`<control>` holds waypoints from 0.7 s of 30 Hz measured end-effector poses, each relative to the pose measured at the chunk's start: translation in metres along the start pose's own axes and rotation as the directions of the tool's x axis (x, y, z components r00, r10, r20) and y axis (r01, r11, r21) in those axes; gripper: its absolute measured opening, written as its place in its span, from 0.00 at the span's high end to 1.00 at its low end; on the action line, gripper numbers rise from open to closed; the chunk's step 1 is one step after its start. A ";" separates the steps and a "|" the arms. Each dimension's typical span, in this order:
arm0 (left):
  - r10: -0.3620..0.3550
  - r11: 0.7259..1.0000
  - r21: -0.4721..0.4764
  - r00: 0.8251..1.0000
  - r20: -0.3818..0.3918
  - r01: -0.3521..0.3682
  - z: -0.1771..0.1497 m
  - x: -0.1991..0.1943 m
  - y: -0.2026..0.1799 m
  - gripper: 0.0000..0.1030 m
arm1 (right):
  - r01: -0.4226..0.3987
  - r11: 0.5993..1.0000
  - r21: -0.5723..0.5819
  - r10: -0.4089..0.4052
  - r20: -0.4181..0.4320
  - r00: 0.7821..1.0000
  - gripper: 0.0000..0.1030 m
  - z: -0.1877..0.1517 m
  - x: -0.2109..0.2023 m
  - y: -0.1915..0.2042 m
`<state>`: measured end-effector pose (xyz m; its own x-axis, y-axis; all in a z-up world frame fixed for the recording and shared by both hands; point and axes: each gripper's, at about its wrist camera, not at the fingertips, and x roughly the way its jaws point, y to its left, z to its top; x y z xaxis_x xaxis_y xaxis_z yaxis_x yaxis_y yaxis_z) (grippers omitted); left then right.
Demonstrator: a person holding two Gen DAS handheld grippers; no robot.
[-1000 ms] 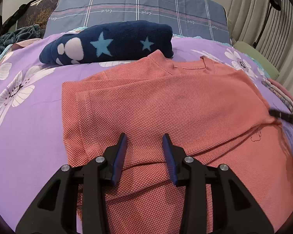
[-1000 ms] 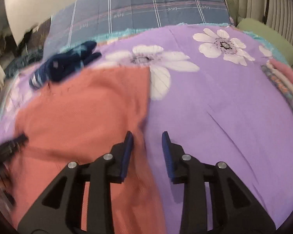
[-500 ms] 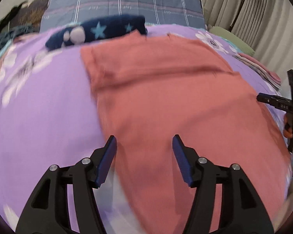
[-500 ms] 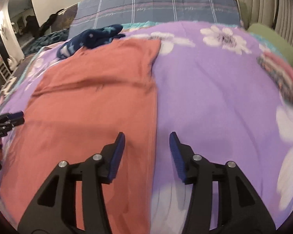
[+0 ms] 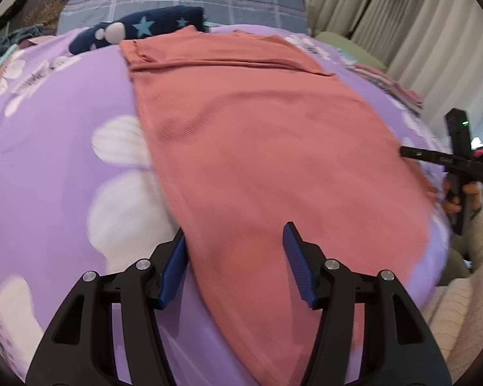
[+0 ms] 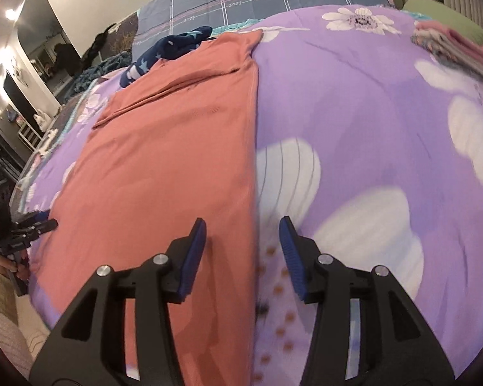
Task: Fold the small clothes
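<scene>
Left wrist view: the left gripper hovers over the near left corner of the salmon shirt, which lies flat on the purple floral bedspread, its sides folded inward into a long strip with the collar end far away beside a navy star-print bundle; the jaws have just been opening and now stand roughly half apart, straddling the shirt's left edge without pressing on it. A second ago this gripper was up over the middle of the shirt; it now sits back at the hem end, and the right gripper shows at the shirt's right edge, held in the person's hand. Right wrist view: the right gripper has likewise come back to the hem end, its jaws just opened to about half width, empty, astride the shirt's right edge. The left gripper appears at the far left edge of the cloth. Judged from this, the side folds are done and both grippers are placed to take the hem corners for the lengthwise fold. No container is in view; a stack of folded clothes lies on the bed at the far right
</scene>
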<state>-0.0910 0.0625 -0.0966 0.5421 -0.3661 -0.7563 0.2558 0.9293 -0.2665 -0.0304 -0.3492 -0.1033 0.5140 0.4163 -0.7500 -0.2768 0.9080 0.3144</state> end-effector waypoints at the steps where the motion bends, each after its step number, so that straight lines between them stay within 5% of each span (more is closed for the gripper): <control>1: -0.016 1.000 0.001 1.000 0.002 0.016 -0.005 -0.001 -0.003 0.43 | -0.009 1.000 0.008 0.009 0.002 1.000 0.53 -0.005 -0.003 -0.001; 10: -0.068 0.997 0.032 0.998 0.006 0.068 -0.040 -0.016 -0.042 0.43 | -0.089 0.993 0.073 0.090 -0.011 0.996 0.53 -0.046 -0.036 -0.004; 12: -0.067 0.998 0.015 0.998 0.013 0.067 -0.038 -0.015 -0.041 0.50 | -0.092 0.993 0.075 0.093 -0.012 0.996 0.53 -0.046 -0.034 -0.004; 14: -0.028 1.000 -0.013 0.999 0.018 0.028 -0.032 -0.011 -0.037 0.71 | -0.100 0.990 0.097 0.101 -0.014 0.995 0.51 -0.044 -0.032 -0.004; 21: -0.003 0.999 -0.047 1.000 0.014 0.004 -0.029 -0.013 -0.034 0.84 | -0.108 0.991 0.077 0.111 -0.029 0.993 0.51 -0.045 -0.035 -0.003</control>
<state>-0.1300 0.0373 -0.0957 0.5523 -0.3700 -0.7470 0.2205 0.9290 -0.2971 -0.0845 -0.3683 -0.1045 0.4562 0.5127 -0.7274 -0.2677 0.8586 0.4372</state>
